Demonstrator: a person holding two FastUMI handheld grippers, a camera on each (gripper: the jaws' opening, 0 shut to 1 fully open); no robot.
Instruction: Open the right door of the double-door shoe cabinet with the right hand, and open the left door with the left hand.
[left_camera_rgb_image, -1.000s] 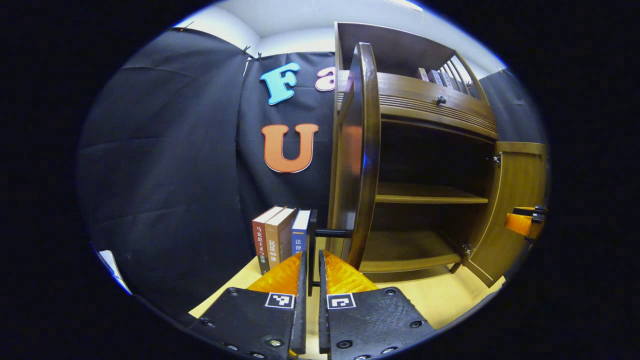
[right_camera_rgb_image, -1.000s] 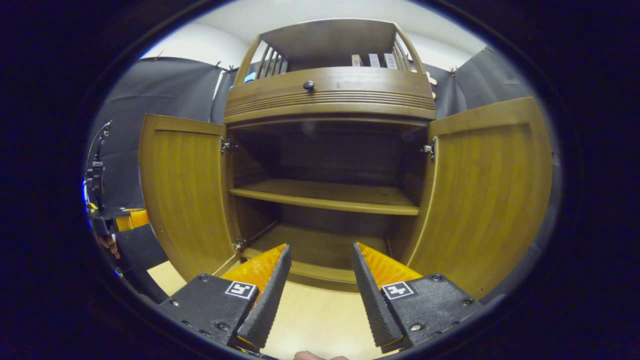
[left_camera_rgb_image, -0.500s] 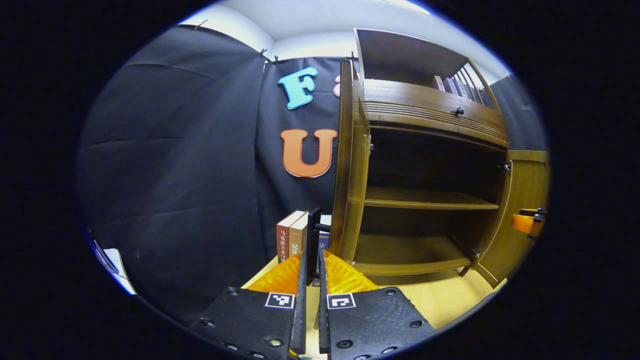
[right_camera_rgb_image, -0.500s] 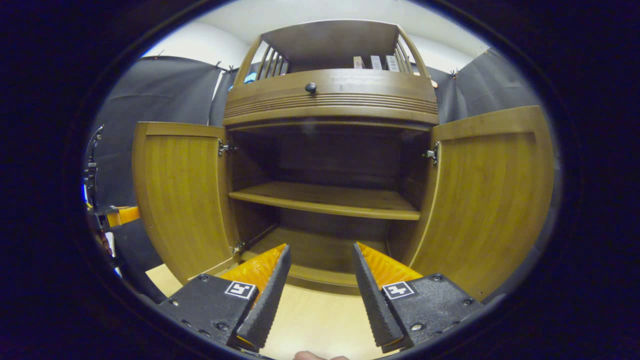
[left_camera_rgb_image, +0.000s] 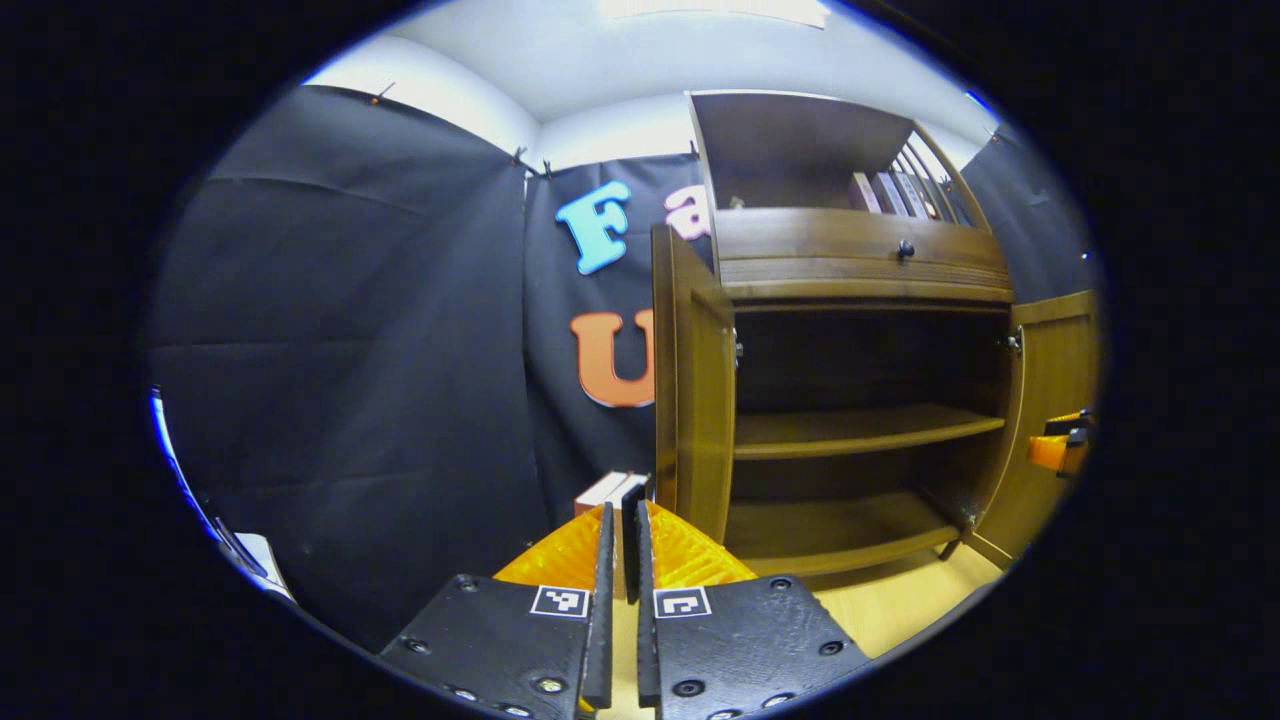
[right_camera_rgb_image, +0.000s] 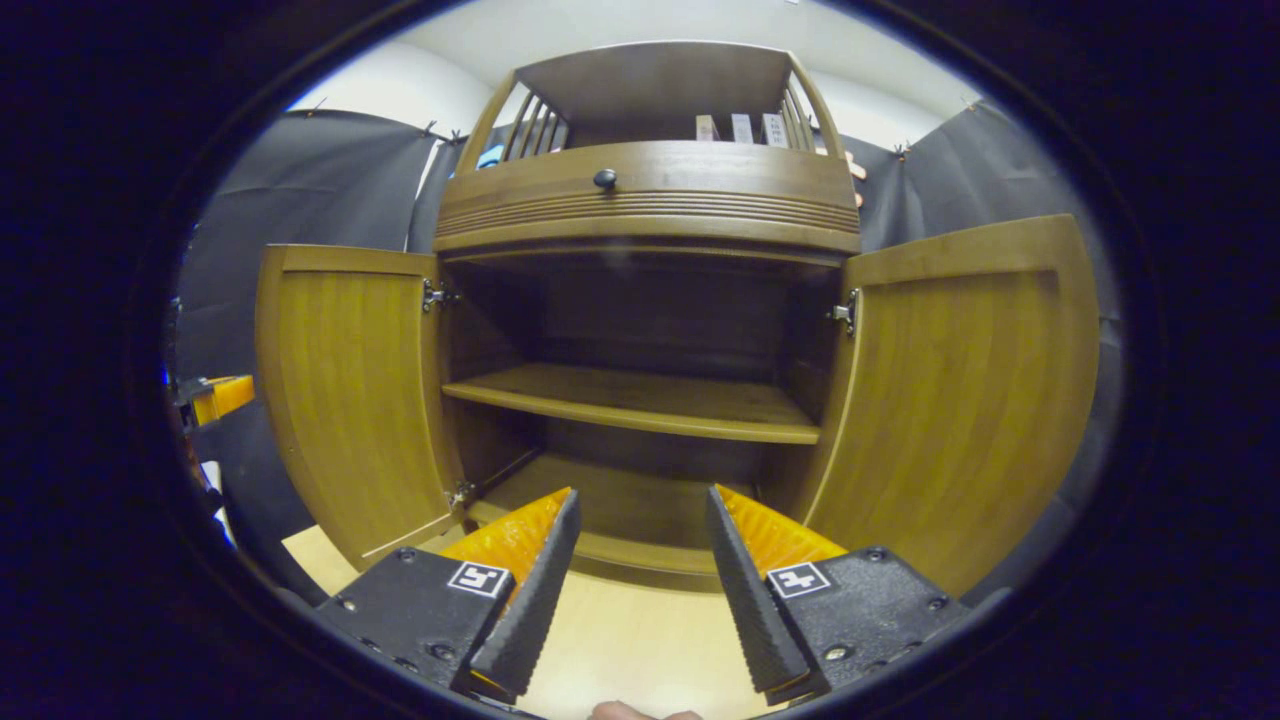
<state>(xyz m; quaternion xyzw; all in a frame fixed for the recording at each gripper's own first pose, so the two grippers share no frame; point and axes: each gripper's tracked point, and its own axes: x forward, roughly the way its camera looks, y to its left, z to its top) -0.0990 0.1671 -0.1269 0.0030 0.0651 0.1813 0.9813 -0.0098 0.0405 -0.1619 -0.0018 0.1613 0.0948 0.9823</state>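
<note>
right gripper view shows the brown wooden double-door shoe cabinet (right_camera_rgb_image: 650, 300) with both leaves swung wide: the left door (right_camera_rgb_image: 350, 390) stands out at the left of the opening and the right door (right_camera_rgb_image: 970, 390) at the right, their plain inner faces turned towards the camera. over the last second the left door has gone from edge-on in left gripper view to folded further back, so its inner panel (left_camera_rgb_image: 700, 400) now faces the opening and more of the interior is bare. that reads as the last of the swing; judged from how the doors stand, both openings are done and only letting go seems left.

the left hand-held gripper (left_camera_rgb_image: 620, 530) has its orange fingers drawn almost together around a thin black bar that rises between them, probably the door's handle, though the bar is slim and partly hidden, so whether both pads really press on it is hard to say. the right hand-held gripper (right_camera_rgb_image: 640, 520) sits spread wide and holds nothing, hanging over the pale wooden counter (right_camera_rgb_image: 630, 650) in front of the cabinet.

inside, one middle shelf (right_camera_rgb_image: 630, 400) and the floor board are bare, small metal hinges show at the upper corners, and a drawer with a dark round knob (right_camera_rgb_image: 605, 179) sits above the doors.
</note>
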